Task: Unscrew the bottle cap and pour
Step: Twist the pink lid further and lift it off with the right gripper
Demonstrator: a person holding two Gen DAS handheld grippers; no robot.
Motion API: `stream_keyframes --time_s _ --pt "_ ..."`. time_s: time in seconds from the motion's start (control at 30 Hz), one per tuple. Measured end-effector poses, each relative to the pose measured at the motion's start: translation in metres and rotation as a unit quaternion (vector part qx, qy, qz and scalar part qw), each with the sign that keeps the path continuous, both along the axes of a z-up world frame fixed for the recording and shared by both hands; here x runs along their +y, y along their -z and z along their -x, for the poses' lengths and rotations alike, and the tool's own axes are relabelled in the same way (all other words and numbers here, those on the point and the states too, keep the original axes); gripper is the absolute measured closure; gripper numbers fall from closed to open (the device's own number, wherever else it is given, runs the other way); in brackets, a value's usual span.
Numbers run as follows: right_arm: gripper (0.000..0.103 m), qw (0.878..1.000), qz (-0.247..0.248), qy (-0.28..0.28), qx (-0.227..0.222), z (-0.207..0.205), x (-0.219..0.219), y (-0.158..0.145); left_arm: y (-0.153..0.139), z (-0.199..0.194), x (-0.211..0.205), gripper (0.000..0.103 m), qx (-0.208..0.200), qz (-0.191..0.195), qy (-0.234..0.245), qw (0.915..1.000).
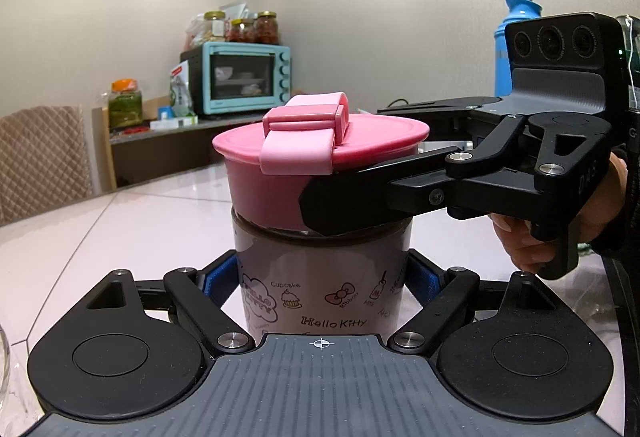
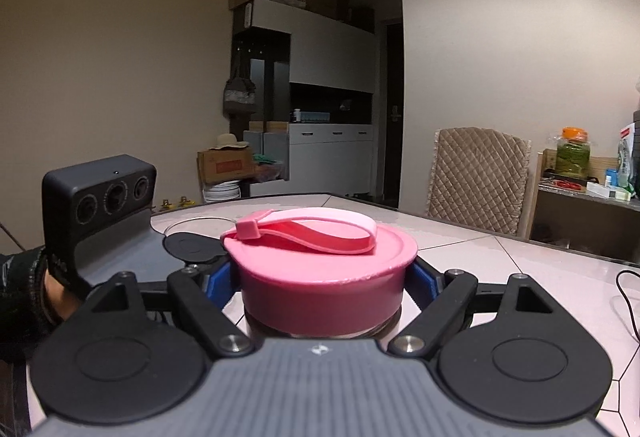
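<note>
A Hello Kitty bottle [image 1: 320, 277] with a dark drink inside stands upright on the pale table. Its wide pink cap [image 1: 272, 173] carries a lighter pink strap [image 1: 304, 133]. My left gripper [image 1: 324, 281] is shut on the bottle's body, blue pads against both sides. My right gripper [image 2: 324, 277] is shut on the pink cap [image 2: 320, 285], blue pads at its rim; it also shows in the left wrist view [image 1: 360, 193], reaching in from the right. The strap [image 2: 320, 233] lies looped on top.
A glass rim [image 1: 5, 365] sits at the far left edge. A cable [image 2: 624, 301] trails on the table at right. A quilted chair [image 2: 478, 177] stands beyond the table. A blue toaster oven [image 1: 244, 77], jars and a blue flask [image 1: 510, 45] stand behind.
</note>
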State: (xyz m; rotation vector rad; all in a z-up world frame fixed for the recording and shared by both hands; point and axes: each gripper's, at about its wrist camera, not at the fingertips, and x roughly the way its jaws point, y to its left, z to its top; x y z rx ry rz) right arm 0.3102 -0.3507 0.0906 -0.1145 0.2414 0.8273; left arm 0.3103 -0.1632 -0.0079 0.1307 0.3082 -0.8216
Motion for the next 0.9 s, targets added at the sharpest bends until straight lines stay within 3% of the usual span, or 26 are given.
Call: stream_keyframes --time_s 0.13,0.23,0.6,0.9 --pt "0.017 1.000 -0.004 0.014 0.003 0.003 0.002 -0.002 0.000 0.000 0.000 0.013 0.000 0.000 0.000 1.0000" --pt "0.007 0.999 -0.004 0.037 0.001 0.010 0.003 -0.003 0.000 -0.001 0.000 0.013 0.000 0.000 0.000 1.0000" --pt "0.004 0.983 0.024 0.181 -0.029 0.049 0.033 -0.004 0.000 -0.001 0.000 0.013 0.001 0.001 0.000 1.0000" --pt "0.004 0.974 0.019 0.227 -0.022 0.042 0.054 0.004 0.000 -0.002 0.001 0.013 0.001 0.000 0.000 1.0000"
